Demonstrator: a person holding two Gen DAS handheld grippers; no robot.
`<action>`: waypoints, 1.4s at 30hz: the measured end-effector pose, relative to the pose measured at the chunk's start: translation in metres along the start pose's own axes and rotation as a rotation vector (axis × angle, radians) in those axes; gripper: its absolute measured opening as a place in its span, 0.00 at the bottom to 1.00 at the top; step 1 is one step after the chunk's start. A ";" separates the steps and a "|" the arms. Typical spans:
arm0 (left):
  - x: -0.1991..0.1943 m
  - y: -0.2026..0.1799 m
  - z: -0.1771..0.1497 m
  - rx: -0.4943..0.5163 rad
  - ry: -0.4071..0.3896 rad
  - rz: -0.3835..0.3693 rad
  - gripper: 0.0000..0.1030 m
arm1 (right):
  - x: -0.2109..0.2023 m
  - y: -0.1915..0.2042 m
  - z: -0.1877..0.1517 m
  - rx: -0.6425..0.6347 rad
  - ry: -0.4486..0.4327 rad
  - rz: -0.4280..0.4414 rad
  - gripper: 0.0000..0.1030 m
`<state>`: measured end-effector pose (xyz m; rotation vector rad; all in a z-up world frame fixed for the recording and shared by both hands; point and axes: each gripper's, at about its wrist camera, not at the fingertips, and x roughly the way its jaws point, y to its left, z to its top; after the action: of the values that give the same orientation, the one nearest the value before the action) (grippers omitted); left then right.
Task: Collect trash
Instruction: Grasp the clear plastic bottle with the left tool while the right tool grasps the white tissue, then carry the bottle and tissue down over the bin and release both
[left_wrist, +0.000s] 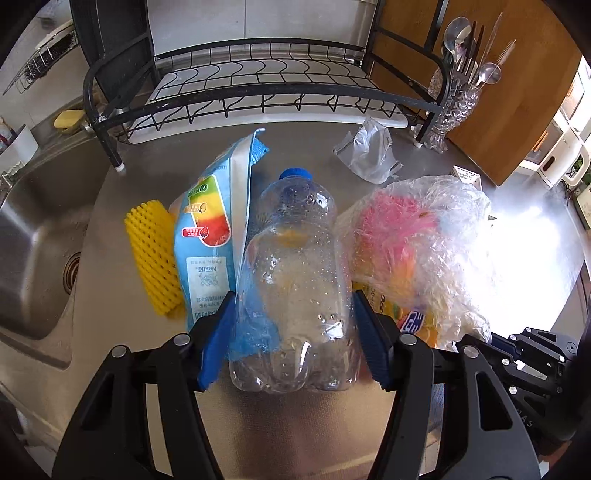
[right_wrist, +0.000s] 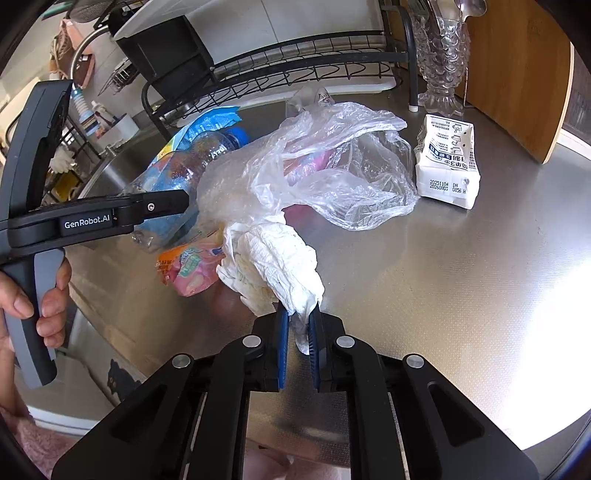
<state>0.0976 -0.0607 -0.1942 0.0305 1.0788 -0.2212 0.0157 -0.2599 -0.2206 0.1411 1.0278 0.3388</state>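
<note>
A clear plastic bottle (left_wrist: 295, 280) with a blue cap lies on the steel counter (right_wrist: 461, 295), cap pointing away. My left gripper (left_wrist: 293, 299) has its blue pads against both sides of the bottle, and the edge of a blue ice-cream wrapper (left_wrist: 207, 236) is caught beside the left pad. My right gripper (right_wrist: 298, 325) is shut on the tail of a crumpled white tissue (right_wrist: 273, 266). Beyond the tissue lies a clear plastic bag (right_wrist: 332, 158) with pink contents. A pink snack wrapper (right_wrist: 188, 266) lies left of the tissue, and a white milk carton (right_wrist: 448, 166) stands further right.
A yellow foam net (left_wrist: 151, 254) lies left of the blue wrapper, near the sink (left_wrist: 33, 240). A black dish rack (left_wrist: 258, 92) spans the back. A glass cutlery holder (left_wrist: 458, 107) and a wooden board (left_wrist: 517, 92) stand at the back right. A small clear wrapper (left_wrist: 369, 151) lies before the rack.
</note>
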 end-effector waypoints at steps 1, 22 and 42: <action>-0.005 0.001 -0.003 0.002 -0.005 0.001 0.57 | -0.003 0.002 -0.002 0.003 -0.002 -0.005 0.10; -0.072 0.024 -0.093 0.045 -0.040 -0.041 0.57 | -0.057 0.056 -0.068 0.071 -0.065 -0.059 0.10; -0.075 0.021 -0.089 0.177 -0.113 -0.038 0.73 | -0.059 0.085 -0.075 0.101 -0.087 -0.082 0.10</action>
<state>-0.0098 -0.0160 -0.1725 0.1546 0.9453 -0.3485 -0.0943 -0.2033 -0.1886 0.2025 0.9625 0.2044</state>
